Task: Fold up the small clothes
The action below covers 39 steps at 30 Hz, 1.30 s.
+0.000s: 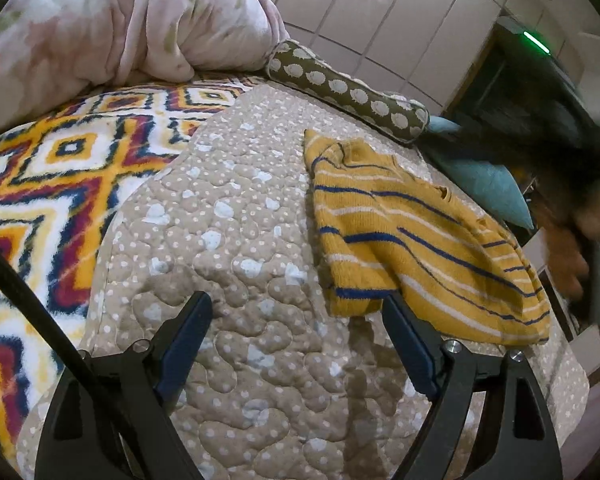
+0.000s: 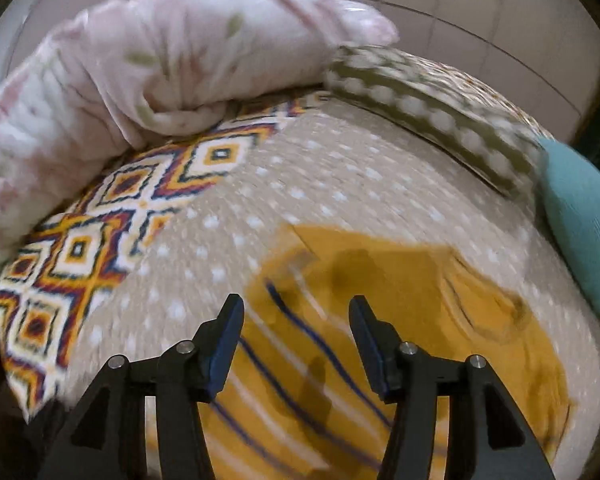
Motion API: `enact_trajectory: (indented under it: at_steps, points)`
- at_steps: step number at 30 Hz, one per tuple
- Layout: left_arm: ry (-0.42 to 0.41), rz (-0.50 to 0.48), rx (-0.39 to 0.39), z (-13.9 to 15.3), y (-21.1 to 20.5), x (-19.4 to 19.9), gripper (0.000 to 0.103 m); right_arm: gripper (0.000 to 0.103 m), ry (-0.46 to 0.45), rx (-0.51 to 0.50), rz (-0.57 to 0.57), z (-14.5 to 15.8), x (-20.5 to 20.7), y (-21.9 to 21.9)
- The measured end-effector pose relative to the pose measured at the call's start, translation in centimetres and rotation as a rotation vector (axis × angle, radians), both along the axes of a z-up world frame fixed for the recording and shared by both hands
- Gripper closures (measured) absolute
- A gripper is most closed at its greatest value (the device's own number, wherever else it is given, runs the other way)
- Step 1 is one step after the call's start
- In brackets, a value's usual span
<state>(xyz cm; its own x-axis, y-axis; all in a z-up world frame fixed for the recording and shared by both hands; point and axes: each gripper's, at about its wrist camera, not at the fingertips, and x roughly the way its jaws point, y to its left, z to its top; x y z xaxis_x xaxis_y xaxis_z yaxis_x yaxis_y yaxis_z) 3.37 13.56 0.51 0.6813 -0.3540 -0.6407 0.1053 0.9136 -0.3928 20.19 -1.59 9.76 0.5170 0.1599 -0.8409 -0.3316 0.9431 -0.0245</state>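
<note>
Knitted sweater (ribbed), quilted matt bedspread, fleecy blanket

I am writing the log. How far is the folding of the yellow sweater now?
Partly done: the yellow striped sweater lies on the dotted quilt with one side folded over. Nothing in hand: left gripper and right gripper are open and empty. Further folds remain.

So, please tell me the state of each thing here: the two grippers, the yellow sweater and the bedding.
Left gripper: open, holding nothing.
Right gripper: open, above the sweater.
Yellow striped sweater: partly folded, lying on the quilt.
Dotted beige quilt: spread flat.
Pink blanket: bunched up.
</note>
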Motion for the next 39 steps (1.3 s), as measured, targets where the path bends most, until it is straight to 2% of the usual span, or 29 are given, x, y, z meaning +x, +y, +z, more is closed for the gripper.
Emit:
enact_trajectory:
  at_steps: [4,6,10,12,15,20,21,22,23,25,28,30,34,36,39]
  points:
    - [0.012,-0.003,0.045,0.0,-0.4,0.2,0.018,0.041,-0.039,-0.003,-0.117,0.6,-6.5,-8.5]
    - [0.018,0.027,0.07,0.1,-0.5,0.1,0.024,0.041,-0.06,0.0,-0.165,0.7,-9.9,-12.7]
    - [0.027,0.065,0.117,0.1,-0.7,-0.2,0.028,0.04,-0.095,0.08,-0.351,0.8,-16.6,-22.6]
    - [0.03,0.081,0.165,0.1,-1.3,-0.3,0.028,0.04,-0.096,0.113,-0.437,0.3,-18.9,-26.3]
    - [0.033,0.095,0.242,0.0,-2.3,-0.3,0.028,0.04,-0.064,0.144,-0.501,-1.2,-21.3,-30.0]
    - [0.04,0.1,0.307,-0.2,-3.0,-0.2,0.028,0.04,-0.024,0.232,-0.474,-4.2,-21.8,-30.1]
    - [0.04,0.1,0.308,-0.2,-3.0,-0.2,0.028,0.045,-0.009,0.258,-0.454,-4.8,-21.4,-29.8]
    - [0.04,0.1,0.306,-0.2,-3.0,-0.2,0.028,0.066,0.004,0.275,-0.448,-5.4,-21.1,-29.7]
    - [0.039,0.101,0.303,-0.2,-2.9,-0.2,0.028,0.071,0.011,0.265,-0.468,-5.8,-20.8,-29.9]
    - [0.041,0.102,0.301,-0.2,-2.9,-0.2,0.028,0.071,0.01,0.222,-0.542,-6.4,-20.5,-31.3]
    - [0.047,0.101,0.318,-0.2,-3.0,-0.2,0.027,0.068,-0.011,0.26,-0.61,-5.9,-21.1,-32.9]
    - [0.052,0.102,0.336,-0.2,-3.3,-0.1,0.027,0.064,-0.064,0.193,-0.633,-4.6,-21.8,-32.6]
    - [0.053,0.102,0.342,-0.3,-3.4,-0.1,0.027,0.064,-0.148,0.244,-0.538,-1.9,-21.5,-29.7]
    - [0.054,0.103,0.336,-0.2,-3.3,-0.1,0.027,0.064,-0.138,0.303,-0.457,-1.4,-19.9,-27.2]
    - [0.056,0.106,0.314,-0.1,-3.1,-0.2,0.027,0.064,-0.089,0.335,-0.411,-2.5,-16.8,-24.7]
